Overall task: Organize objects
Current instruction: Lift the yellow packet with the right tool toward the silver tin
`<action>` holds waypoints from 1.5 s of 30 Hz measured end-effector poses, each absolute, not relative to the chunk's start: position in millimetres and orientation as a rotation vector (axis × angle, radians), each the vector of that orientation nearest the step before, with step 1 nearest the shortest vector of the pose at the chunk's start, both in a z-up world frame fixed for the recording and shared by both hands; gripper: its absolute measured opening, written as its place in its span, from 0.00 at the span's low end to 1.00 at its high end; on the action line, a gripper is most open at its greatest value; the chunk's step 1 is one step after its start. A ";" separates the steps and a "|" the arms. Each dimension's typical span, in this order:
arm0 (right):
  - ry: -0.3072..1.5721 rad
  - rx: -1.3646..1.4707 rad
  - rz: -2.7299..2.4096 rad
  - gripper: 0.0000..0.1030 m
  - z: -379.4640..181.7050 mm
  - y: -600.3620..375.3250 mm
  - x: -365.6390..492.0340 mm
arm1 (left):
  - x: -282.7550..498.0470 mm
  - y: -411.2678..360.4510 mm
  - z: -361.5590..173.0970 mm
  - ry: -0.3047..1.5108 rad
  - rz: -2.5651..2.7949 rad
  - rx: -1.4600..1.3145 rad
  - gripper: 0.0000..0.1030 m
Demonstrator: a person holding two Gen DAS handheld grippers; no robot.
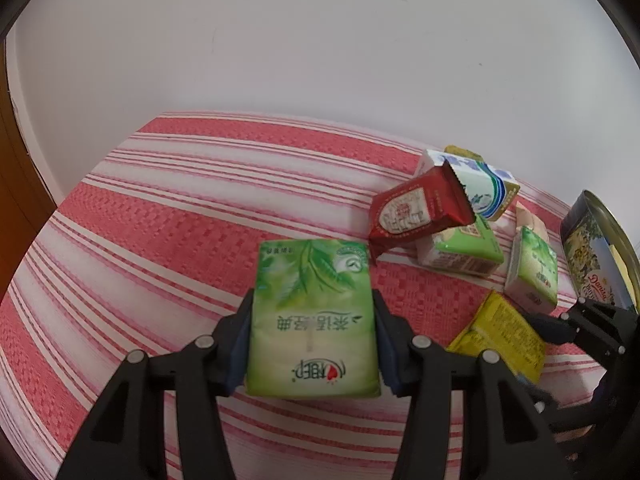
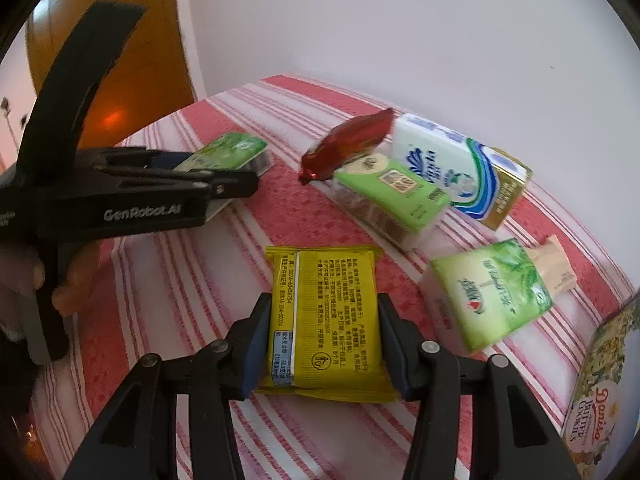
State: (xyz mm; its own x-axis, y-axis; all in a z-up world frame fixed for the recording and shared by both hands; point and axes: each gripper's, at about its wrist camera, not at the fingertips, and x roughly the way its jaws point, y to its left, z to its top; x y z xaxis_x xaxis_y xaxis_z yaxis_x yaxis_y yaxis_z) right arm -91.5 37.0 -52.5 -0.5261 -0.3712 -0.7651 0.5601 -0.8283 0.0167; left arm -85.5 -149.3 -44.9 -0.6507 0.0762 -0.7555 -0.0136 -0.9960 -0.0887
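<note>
My left gripper (image 1: 312, 344) is shut on a green tissue pack (image 1: 312, 312), its pads pressing both long sides. In the right wrist view, that left gripper (image 2: 236, 168) reaches in from the left with the green tissue pack (image 2: 228, 150) in it and a hand on its handle. My right gripper (image 2: 322, 340) is shut on a yellow snack packet (image 2: 328, 312), printed back facing up. From the left wrist view, the right gripper (image 1: 536, 356) and the yellow packet (image 1: 500, 332) sit low at the right.
On the red-and-white striped cloth (image 2: 192, 280) a pile lies at the back right: a red packet (image 2: 348, 140), a blue-white tissue pack (image 2: 452, 164), a green box (image 2: 392, 196), another green tissue pack (image 2: 492, 292). A cookie tin (image 2: 600, 380) stands at the right edge. White wall behind.
</note>
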 end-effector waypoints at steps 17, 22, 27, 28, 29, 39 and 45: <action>0.335 1.086 -2.382 0.51 -46.5 39.6 -86.1 | -86.9 -151.6 -42.7 -0.104 2.800 -1.264 0.50; 0.330 1.019 -2.439 0.51 -36.5 45.7 -77.4 | -81.5 -151.1 -32.8 -0.085 2.829 -1.165 0.50; 0.333 0.925 -2.557 0.51 -24.6 60.2 -68.7 | -77.2 -145.8 -27.8 -0.050 2.842 -1.104 0.50; 0.338 0.908 -2.587 0.51 -21.2 62.2 -67.7 | -76.0 -144.9 -26.1 -0.048 2.848 -1.084 0.50; 0.330 0.895 -2.609 0.51 -17.4 63.9 -67.2 | -74.5 -144.9 -24.9 -0.048 2.853 -1.065 0.50; 0.177 0.764 -2.852 0.51 18.4 116.5 -52.1 | -59.7 -121.4 -14.0 -0.025 2.911 -0.924 0.50; 0.106 0.748 -2.962 0.51 27.5 143.2 -43.5 | -46.4 -92.1 -4.7 -0.061 2.891 -0.861 0.50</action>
State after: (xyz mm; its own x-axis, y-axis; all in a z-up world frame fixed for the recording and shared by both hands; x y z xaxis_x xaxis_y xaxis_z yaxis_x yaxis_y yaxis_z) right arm -43.5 143.2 27.5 -0.8769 -0.0649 -0.4763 0.0987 -0.9940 -0.0463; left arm -46.4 -92.1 -4.7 -0.8300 0.1301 -0.5423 -0.1073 -0.9915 -0.0737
